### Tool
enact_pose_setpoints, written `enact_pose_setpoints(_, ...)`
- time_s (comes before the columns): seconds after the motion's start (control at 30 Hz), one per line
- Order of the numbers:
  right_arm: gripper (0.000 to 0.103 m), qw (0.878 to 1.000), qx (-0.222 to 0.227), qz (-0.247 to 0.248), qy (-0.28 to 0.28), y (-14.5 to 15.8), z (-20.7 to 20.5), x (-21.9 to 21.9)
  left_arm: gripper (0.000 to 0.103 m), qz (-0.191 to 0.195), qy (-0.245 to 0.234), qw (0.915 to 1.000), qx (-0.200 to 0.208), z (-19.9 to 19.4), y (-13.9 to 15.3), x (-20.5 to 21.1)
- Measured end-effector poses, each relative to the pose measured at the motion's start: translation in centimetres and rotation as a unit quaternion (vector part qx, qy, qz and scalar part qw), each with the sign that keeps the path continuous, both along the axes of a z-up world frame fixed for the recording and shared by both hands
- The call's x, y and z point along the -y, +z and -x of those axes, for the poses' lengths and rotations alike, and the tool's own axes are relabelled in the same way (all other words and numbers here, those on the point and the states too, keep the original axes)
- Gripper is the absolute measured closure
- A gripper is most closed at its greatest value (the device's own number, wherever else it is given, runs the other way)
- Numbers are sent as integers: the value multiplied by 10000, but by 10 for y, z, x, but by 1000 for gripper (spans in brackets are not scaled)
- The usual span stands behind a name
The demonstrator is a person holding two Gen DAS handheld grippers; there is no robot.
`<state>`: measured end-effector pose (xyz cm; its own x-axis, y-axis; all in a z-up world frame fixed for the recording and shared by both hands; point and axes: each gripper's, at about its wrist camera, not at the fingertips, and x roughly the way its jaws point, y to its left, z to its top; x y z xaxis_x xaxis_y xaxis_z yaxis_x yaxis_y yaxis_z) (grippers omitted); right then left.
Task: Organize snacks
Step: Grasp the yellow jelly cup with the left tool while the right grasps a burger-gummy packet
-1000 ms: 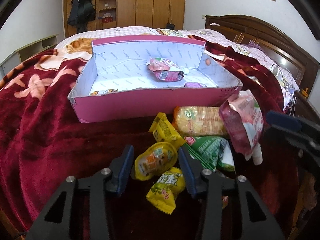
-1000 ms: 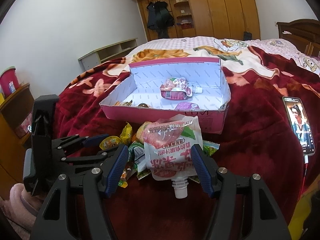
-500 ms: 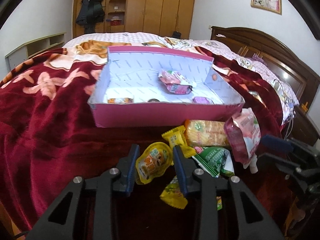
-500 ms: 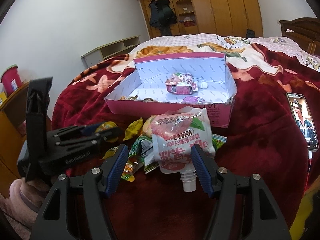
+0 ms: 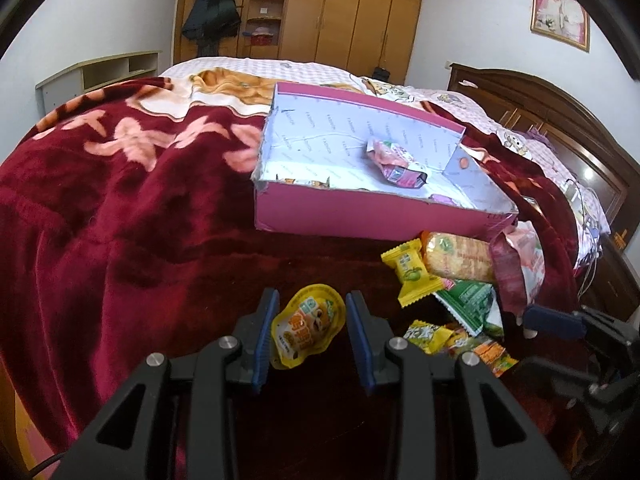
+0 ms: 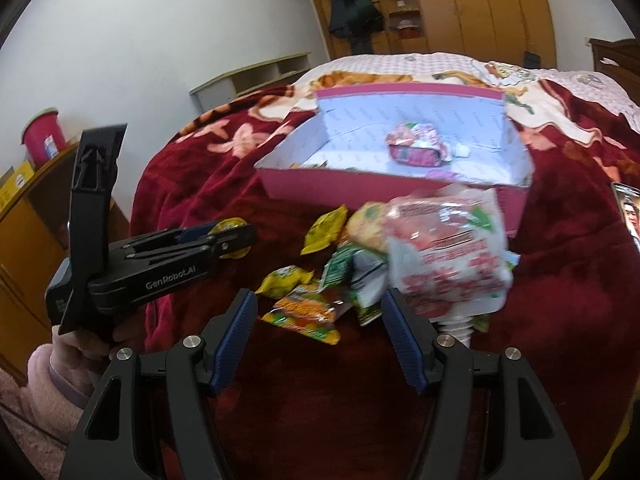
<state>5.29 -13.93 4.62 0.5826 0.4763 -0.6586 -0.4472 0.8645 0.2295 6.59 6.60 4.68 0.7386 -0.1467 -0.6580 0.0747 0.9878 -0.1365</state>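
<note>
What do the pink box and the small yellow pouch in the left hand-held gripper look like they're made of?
Pink box: looks like thin cardboard, matte pink outside with a printed white paper lining; its corner edges look rough and torn.
Yellow pouch, in the left hand-held gripper: seems to be glossy printed plastic or foil film, judging by its sheen and flat sealed rim.

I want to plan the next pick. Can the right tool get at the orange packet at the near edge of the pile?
Probably yes. The right tool stands open, and the orange packet lies uncovered just ahead of it. Only the white pouch beside it might get brushed.
</note>
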Motion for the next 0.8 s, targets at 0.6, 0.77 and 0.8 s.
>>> enact_pose_setpoints(0.6, 37, 9993, -122, 351, 101, -17, 1, -28, 67, 94, -43, 9999, 65, 5, -5, -2)
enact_pose_setpoints(0.77, 37, 9989, -355, 295, -31, -29, -10, -28, 67, 114, -54, 9999, 72, 5, -5, -3)
enact_pose_setpoints(0.8, 37, 9989, -372, 269, -43, -30, -11, -27, 66, 117, -55, 9999, 71, 5, -6, -3)
